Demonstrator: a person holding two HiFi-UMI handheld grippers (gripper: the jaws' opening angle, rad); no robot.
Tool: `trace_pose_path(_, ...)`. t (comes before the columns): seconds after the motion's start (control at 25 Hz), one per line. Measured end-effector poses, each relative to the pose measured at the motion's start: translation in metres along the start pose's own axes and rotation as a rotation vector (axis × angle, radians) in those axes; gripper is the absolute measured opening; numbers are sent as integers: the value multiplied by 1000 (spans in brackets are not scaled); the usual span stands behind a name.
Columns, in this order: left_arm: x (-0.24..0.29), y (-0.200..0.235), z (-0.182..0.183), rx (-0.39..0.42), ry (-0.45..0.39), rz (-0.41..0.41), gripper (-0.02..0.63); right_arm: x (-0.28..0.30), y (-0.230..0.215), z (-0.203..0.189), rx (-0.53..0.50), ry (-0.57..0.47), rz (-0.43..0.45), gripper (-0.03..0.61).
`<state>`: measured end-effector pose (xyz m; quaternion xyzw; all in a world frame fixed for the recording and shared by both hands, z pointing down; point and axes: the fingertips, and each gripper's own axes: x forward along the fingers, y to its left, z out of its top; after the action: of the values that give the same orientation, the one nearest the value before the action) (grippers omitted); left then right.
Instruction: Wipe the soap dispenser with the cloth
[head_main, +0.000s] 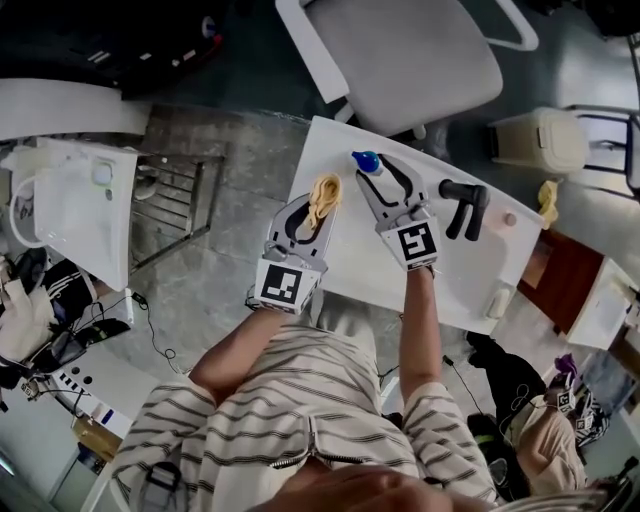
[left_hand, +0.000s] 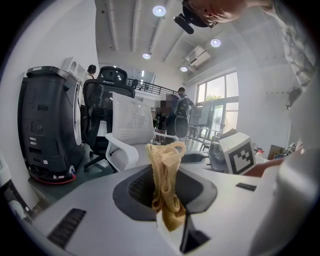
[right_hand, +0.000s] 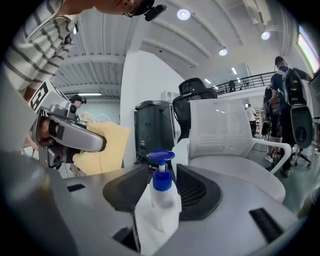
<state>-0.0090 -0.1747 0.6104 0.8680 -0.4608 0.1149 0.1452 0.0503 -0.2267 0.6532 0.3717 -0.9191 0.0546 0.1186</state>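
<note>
The soap dispenser (right_hand: 162, 200), white with a blue pump, stands upright on the white desk (head_main: 470, 280), close to its far edge and toward its left corner. It is between the jaws of the right gripper (head_main: 377, 166). In the right gripper view we see that these jaws are parted, one on each side of the bottle, and the pads do not seem to press on it. The head view shows only the blue pump and a little of the bottle.

To the left, the left gripper (head_main: 318, 205) has its jaws closed on the yellow cloth (left_hand: 167, 185). The left gripper view shows the cloth bunched and hanging down between the jaws. The dispenser is not in that view. From the right gripper view the cloth is near the bottle, but apart from it.

On the right part of the desk lies a black handle-shaped object (head_main: 465, 205), well apart from the dispenser. The desk between the two grippers is bare. Just beyond the far edge stands a white office chair (head_main: 420, 60).
</note>
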Motion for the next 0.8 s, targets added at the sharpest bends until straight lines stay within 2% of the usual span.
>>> trace_pose_path(0.2,1,-3,3,-32,-11,-8,84,9,-3,-3,-30,7,28,163)
trace_pose_path(0.44,-2,-1,-7,5,8,-2,86,17,-3,-7,-52,13,55,152)
trace_pose_path(0.56,-4,-3,-7,-1,2,-3,85,17,0,-8,-48,10,74,132)
trace_pose_path(0.8,-7,-2,-7,7,2,-5,84,17,-1,-10,-37,19,50,127)
